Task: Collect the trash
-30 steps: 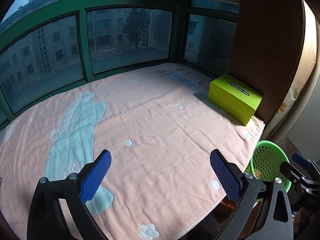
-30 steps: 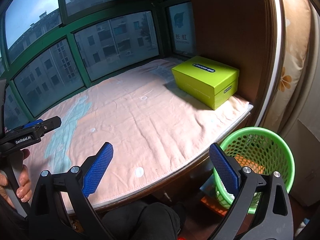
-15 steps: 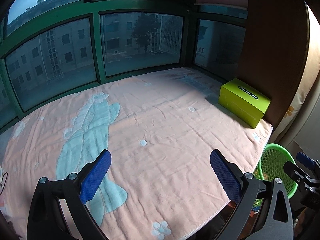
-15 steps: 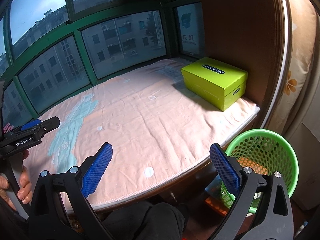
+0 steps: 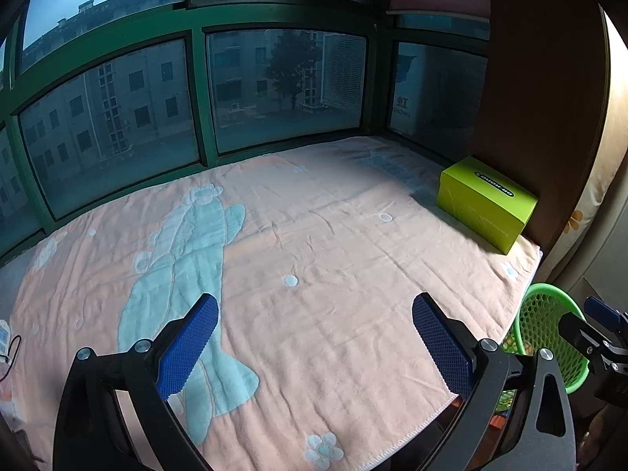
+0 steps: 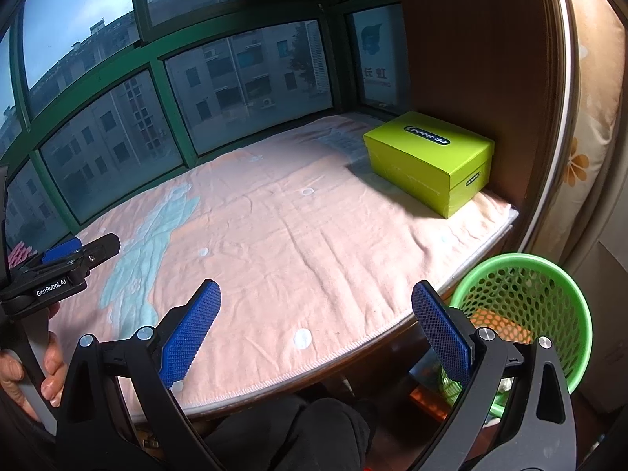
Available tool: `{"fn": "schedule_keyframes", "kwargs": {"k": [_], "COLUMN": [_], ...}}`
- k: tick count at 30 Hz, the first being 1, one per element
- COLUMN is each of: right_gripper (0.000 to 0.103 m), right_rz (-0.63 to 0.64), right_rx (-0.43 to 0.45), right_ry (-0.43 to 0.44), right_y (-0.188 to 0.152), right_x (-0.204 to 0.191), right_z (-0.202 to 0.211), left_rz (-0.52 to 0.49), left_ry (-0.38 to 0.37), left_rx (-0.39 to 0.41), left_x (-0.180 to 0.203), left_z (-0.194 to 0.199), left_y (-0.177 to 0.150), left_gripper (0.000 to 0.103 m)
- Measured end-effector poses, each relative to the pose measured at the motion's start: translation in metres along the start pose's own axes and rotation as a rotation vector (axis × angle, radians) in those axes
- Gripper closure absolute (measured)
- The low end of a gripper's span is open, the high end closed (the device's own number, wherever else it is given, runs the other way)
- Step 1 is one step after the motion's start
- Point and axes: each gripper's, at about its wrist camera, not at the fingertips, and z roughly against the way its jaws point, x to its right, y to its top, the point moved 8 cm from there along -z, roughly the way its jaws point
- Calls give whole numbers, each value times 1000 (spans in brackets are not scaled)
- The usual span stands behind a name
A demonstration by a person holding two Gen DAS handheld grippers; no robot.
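Both tongs, left tongs (image 5: 316,331) and right tongs (image 6: 316,320), gape wide, holding nothing. Your green basket (image 6: 522,298) sits at four o'clock, nearer your right.

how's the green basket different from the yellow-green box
The basket is round with mesh walls and an open top; the box is rectangular, solid-sided and has its lid shut. The basket stands below the blanket's edge, beside the ledge; the box sits on the blanket, in the far right corner by the wooden wall. The basket holds something orange; the box's contents are hidden. Both are bright green tones.
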Motion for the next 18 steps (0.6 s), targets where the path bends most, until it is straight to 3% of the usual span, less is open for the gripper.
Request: {"fn": "schedule_keyframes", "kwargs": {"k": [18], "right_gripper": [6], "right_rz": [-2], "right_rx": [-2], "right_ry": [8], "right_y": [0], "right_x": [-2], "right_z": [-1], "left_rz": [9], "left_ry": [16], "left_rx": [7], "left_x": [-1], "left_z": [2], "left_y": [-1], "left_gripper": [7]}}
